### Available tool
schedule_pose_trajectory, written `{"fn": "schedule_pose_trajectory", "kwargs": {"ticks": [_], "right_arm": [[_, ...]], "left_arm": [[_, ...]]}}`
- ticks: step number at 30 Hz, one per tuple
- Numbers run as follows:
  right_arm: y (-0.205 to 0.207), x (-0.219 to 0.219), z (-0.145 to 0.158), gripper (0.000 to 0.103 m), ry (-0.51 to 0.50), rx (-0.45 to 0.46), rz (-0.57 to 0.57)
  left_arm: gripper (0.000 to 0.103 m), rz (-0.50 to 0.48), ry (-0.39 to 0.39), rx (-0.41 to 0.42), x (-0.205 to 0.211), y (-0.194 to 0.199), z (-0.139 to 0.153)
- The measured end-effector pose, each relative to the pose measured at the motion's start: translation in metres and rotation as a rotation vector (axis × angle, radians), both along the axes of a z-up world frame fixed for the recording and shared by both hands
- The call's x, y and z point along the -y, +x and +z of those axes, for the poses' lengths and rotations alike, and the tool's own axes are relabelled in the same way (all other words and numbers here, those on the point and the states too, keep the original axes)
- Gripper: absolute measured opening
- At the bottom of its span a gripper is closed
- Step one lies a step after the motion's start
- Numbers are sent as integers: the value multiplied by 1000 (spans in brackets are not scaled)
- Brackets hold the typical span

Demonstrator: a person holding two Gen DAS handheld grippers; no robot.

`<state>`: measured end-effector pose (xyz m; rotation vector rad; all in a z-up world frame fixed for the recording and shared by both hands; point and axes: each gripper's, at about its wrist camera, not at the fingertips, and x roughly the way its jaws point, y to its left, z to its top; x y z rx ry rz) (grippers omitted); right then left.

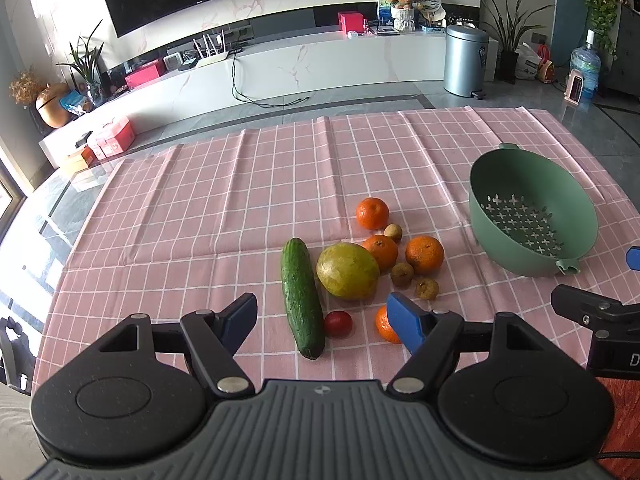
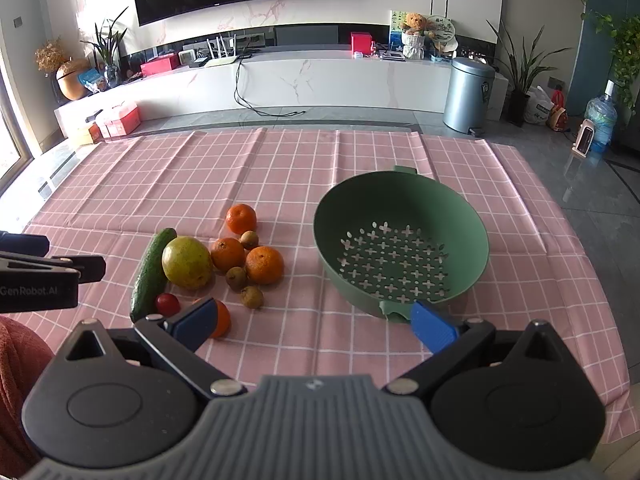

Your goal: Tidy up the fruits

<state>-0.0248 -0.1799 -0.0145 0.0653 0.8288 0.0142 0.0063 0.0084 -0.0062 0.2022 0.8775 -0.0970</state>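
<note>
Left claw [image 1: 322, 316] hangs wide open over the pink checked surface [image 1: 200, 208], nothing between its blue pads. Dead ahead at twelve o'clock lies the cucumber [image 1: 302, 298], long axis running away from the claw, near end almost level with the pads. Just at its one o'clock sit the cherry tomato [image 1: 338, 323] and the big yellow-green fruit [image 1: 347, 271], then the oranges [image 1: 425, 254] and small brown fruits [image 1: 402, 274] bunched beside them. Further on, at two o'clock, the green colander [image 1: 532, 204] stands empty. Right claw [image 2: 316, 320] is spread wide too, empty, the colander's near handle [image 2: 394, 310] just beside its right pad, fruit pile at ten o'clock. My read: left hand is nearer the fruit, right nearer the colander.
</note>
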Motion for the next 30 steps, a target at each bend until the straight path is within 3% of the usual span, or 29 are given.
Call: {"fn": "schedule_pose_trajectory", "kwargs": {"ticks": [30], "right_arm": [[-2,0,-1,99,-6,-21,-11]], "left_arm": [[87,1,-9,-8,3,-1,0]]}}
